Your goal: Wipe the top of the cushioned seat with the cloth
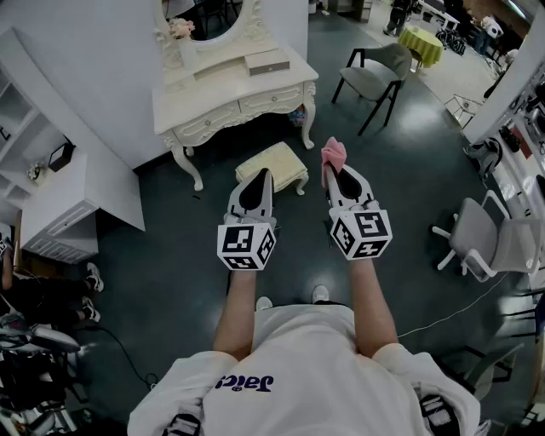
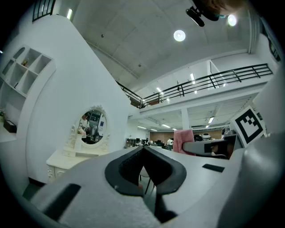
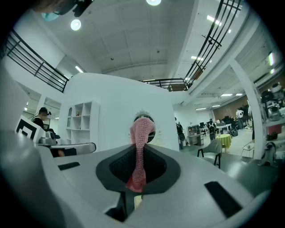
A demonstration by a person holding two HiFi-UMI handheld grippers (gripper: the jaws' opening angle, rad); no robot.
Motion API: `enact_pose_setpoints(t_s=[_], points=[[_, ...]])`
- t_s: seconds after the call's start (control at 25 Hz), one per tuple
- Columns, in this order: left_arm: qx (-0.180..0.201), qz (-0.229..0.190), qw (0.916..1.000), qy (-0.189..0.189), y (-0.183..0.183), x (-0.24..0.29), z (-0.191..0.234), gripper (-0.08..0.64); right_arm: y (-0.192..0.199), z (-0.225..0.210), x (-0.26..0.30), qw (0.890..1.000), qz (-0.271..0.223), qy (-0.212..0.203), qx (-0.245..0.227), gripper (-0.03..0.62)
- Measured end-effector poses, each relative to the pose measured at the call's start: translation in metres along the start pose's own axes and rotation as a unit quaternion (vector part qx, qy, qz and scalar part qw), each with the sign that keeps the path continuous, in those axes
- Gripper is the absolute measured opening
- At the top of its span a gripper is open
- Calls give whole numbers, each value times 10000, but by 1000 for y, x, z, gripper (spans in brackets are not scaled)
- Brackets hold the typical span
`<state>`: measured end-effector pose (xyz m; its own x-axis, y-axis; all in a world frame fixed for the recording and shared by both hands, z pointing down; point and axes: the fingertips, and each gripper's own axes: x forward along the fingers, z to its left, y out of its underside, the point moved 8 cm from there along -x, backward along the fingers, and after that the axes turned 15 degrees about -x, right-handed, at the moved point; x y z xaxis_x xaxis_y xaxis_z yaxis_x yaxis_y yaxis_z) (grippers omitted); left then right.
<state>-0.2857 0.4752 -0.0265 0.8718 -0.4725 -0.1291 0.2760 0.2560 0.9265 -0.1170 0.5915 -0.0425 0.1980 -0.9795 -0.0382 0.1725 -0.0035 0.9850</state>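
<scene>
White shirt and bare forearms fill the near edge of the head view, above a dark floor. The left gripper is held out level, its jaws pressed together with nothing between them. Just beside it, the right gripper is clamped on the pink cloth, which stands up in a bunched strip past the jaw tips. Beyond both, the cream seat stands on the floor. The left gripper's tip overlaps its near edge in the head view, and the cloth is up in the air to its right, not on it. Behind the seat is a white table with an oval mirror. A grey chair stands farther off to the right.
</scene>
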Motion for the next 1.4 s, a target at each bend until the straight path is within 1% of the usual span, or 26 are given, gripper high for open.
enact_pose_setpoints(t_s=[0.28, 0.44, 0.6, 0.76, 0.92, 1.16, 1.4], points=[[-17, -64, 10000, -33, 31, 52, -56, 12, 14, -76, -14, 9999, -103, -100, -1, 26], [48, -53, 9999, -87, 52, 69, -88, 12, 25, -116, -24, 9999, -98, -82, -6, 26], [46, 99, 9996, -247, 68, 79, -94, 12, 39, -131, -24, 9995, -101, -229, 213, 26], [75, 146, 9995, -270, 72, 98, -95, 12, 52, -136, -11, 9978, -60, -506, 431, 26], [64, 218, 9993, -310, 79, 121, -86, 12, 62, -143, 12, 9969, -23, -611, 488, 26], [-37, 190, 9991, -386, 84, 171, -44, 12, 79, -145, 74, 9956, 50, -833, 431, 26], [-50, 104, 9986, -524, 62, 230, 13, 12, 77, -147, 166, 9930, 79, -1110, 404, 26]])
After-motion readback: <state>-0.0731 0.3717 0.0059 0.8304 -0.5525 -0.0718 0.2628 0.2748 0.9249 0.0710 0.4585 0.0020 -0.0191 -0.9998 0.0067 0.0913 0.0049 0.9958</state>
